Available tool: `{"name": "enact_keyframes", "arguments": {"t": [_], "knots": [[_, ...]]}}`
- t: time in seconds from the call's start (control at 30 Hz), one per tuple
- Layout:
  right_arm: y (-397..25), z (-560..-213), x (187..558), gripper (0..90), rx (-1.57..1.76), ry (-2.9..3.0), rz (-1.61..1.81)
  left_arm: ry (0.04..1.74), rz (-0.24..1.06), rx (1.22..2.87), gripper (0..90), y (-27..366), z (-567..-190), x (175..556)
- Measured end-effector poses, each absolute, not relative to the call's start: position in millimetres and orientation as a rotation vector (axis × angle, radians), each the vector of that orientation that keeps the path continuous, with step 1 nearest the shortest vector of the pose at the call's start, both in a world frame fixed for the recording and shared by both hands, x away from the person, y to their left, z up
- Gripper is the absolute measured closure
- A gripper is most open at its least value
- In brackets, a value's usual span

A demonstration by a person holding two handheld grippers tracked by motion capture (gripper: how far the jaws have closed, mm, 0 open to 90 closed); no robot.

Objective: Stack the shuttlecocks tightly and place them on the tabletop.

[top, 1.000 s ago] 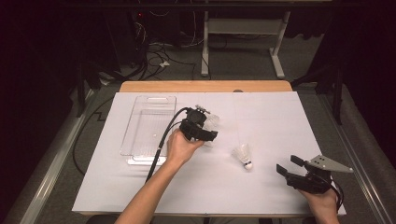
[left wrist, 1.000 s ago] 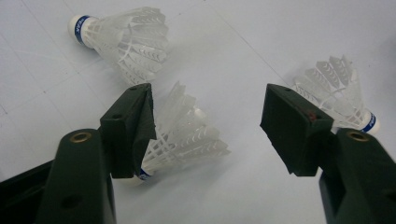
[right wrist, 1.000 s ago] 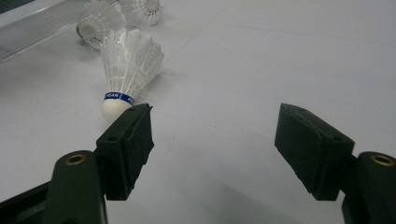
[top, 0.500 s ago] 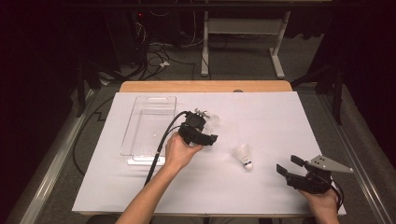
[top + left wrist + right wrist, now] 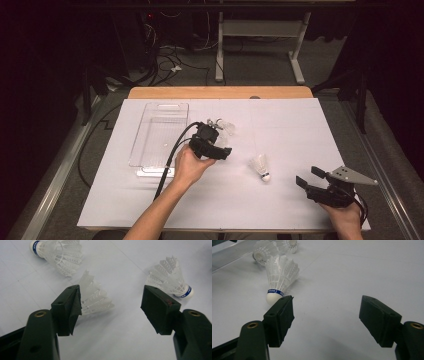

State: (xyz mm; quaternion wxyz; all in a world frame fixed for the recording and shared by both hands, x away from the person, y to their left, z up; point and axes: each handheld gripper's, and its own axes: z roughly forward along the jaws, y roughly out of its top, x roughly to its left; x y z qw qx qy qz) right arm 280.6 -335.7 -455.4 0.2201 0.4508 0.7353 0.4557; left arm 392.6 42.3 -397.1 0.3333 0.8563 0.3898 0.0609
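Note:
Several white shuttlecocks lie on the white table cover point(image 5: 280, 125). In the left gripper view one shuttlecock point(image 5: 96, 297) lies just past the left jaw, partly hidden by it, another shuttlecock point(image 5: 172, 280) lies beyond the right jaw, and a third point(image 5: 58, 251) is farther off. My left gripper point(image 5: 111, 310) is open over them and holds nothing; in the high view the left gripper point(image 5: 216, 141) sits mid-table beside that cluster point(image 5: 227, 128). A lone shuttlecock point(image 5: 261, 167) lies right of centre. My right gripper point(image 5: 309, 176) is open and empty, with this shuttlecock point(image 5: 280, 275) ahead of its left jaw.
A clear plastic tray point(image 5: 160, 135) lies left of the left gripper; its edge point(image 5: 229, 255) is visible far off in the right gripper view. The wooden table edge point(image 5: 220, 92) runs along the back. Black cable trails from the left gripper toward the near edge.
My left gripper has drawn back slightly toward the near side, away from the shuttlecock cluster. The right gripper and the lone shuttlecock have stayed put.

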Motion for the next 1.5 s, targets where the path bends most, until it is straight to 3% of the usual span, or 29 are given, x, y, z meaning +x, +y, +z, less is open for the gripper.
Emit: {"name": "enact_keyframes", "arguments": {"t": [1.5], "knots": [[-335, -456, 281, 28.0, 1.251, 2.037, 1.261, 1.000, 0.180, 2.272, 33.2, 57, -414, 367]]}}
